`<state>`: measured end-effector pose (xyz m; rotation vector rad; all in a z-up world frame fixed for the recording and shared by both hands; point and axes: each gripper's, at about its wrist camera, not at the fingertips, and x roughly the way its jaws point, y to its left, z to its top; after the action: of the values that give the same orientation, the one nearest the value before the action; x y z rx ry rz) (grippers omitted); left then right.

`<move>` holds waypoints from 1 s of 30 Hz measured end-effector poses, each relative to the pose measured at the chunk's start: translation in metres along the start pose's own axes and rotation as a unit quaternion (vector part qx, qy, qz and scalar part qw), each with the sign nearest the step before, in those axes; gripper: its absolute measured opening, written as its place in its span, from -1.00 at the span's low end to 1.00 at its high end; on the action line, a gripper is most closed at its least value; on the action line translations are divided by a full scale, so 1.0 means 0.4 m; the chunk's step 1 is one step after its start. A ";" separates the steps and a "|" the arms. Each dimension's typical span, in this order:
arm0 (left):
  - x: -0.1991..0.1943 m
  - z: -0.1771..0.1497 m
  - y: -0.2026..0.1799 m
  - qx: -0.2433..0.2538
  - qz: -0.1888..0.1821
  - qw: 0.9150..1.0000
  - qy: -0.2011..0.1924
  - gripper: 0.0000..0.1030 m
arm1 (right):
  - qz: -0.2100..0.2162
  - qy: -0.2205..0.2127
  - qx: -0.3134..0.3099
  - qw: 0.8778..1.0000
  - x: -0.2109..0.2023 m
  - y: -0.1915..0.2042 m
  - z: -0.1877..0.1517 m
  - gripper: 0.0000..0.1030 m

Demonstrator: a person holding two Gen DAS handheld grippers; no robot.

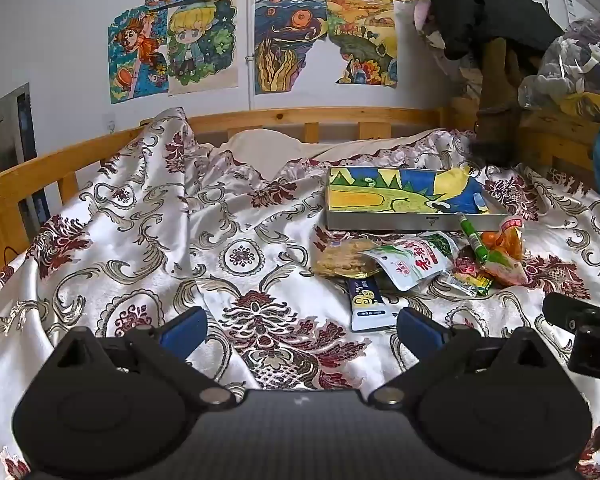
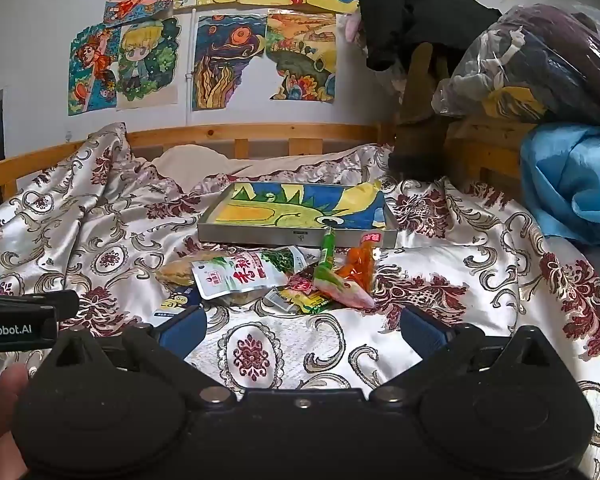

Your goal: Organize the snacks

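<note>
Both grippers, left gripper (image 1: 302,330) and right gripper (image 2: 302,326), hover above the bedspread (image 1: 140,240) with jaws wide and empty. Just beyond lies a heap of snack packets (image 2: 260,280): blue-white pouch (image 1: 370,306), green-white bag (image 2: 240,274), green tube (image 2: 327,250). Touching the heap's far edge sits a shallow tray (image 2: 296,236), lined with a drawing.

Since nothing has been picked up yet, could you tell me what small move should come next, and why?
Probably ease the right claw forward to the snack pile. Both claws are open and empty, the pile lies just ahead of it, and the tray waits right behind.
</note>
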<state>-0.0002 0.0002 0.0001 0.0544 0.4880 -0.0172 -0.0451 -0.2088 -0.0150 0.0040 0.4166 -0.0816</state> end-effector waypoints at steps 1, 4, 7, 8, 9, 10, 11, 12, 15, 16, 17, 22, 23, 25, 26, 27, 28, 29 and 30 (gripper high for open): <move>0.000 0.000 0.000 0.000 0.000 1.000 0.001 0.99 | 0.000 -0.001 0.001 1.000 0.000 0.000 0.000 0.99; 0.000 0.000 0.001 0.001 0.000 1.000 0.001 0.99 | 0.001 0.000 0.002 1.000 0.000 -0.001 0.000 0.99; 0.000 -0.001 0.001 0.002 -0.001 1.000 0.001 0.99 | 0.001 -0.001 0.002 1.000 0.000 -0.002 0.000 0.99; 0.000 -0.001 0.002 0.002 -0.002 1.000 0.002 0.99 | 0.002 0.000 0.003 1.000 0.001 -0.002 -0.001 0.99; 0.000 0.000 0.000 0.001 0.001 1.000 0.001 0.99 | 0.001 0.000 0.004 1.000 0.000 -0.002 -0.001 0.99; 0.000 0.000 0.000 0.001 0.001 1.000 0.001 0.99 | 0.001 0.000 0.004 1.000 0.001 -0.002 -0.001 0.99; 0.000 0.000 0.000 0.001 0.001 1.000 0.002 0.99 | 0.001 0.000 0.004 1.000 0.001 -0.002 -0.001 0.99; 0.001 0.000 0.000 0.001 0.001 1.000 0.002 0.99 | 0.001 -0.001 0.004 1.000 0.001 -0.002 -0.001 0.99; 0.000 0.000 0.000 0.001 0.000 1.000 0.001 0.99 | 0.001 -0.001 0.004 1.000 0.001 -0.002 -0.002 0.99; 0.000 0.000 0.000 0.001 0.000 1.000 0.000 0.99 | 0.001 -0.001 0.005 1.000 0.001 -0.003 -0.001 0.99; 0.000 0.000 0.000 0.001 0.000 1.000 0.000 0.99 | 0.001 0.000 0.005 1.000 0.001 -0.003 -0.002 0.99; 0.000 0.001 0.000 0.001 0.001 1.000 0.000 0.99 | 0.001 -0.001 0.005 1.000 0.002 -0.003 -0.003 0.99; 0.000 0.001 0.000 0.001 0.000 1.000 0.000 0.99 | 0.001 -0.001 0.005 1.000 0.003 -0.003 -0.003 0.99; 0.000 0.000 0.000 0.000 0.000 1.000 0.000 0.99 | 0.001 0.000 0.005 1.000 0.003 -0.003 -0.003 0.99; 0.000 0.001 0.000 0.001 0.000 1.000 0.000 0.99 | 0.001 0.000 0.006 1.000 0.003 -0.003 -0.004 0.99; 0.000 0.001 0.000 0.000 0.000 1.000 0.000 0.99 | 0.001 0.000 0.006 1.000 0.003 -0.003 -0.004 0.99; 0.000 0.001 0.000 0.000 0.000 1.000 0.000 0.99 | 0.001 0.000 0.006 1.000 0.003 -0.003 -0.004 0.99; 0.000 0.001 0.000 0.000 0.000 1.000 0.000 0.99 | 0.001 0.000 0.006 1.000 0.003 -0.003 -0.004 0.99; 0.000 0.001 0.000 0.001 0.000 1.000 0.000 0.99 | 0.001 0.000 0.006 1.000 0.004 -0.003 -0.004 0.99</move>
<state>0.0000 0.0002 0.0003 0.0557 0.4879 -0.0169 -0.0445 -0.2102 -0.0171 0.0164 0.4156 -0.0812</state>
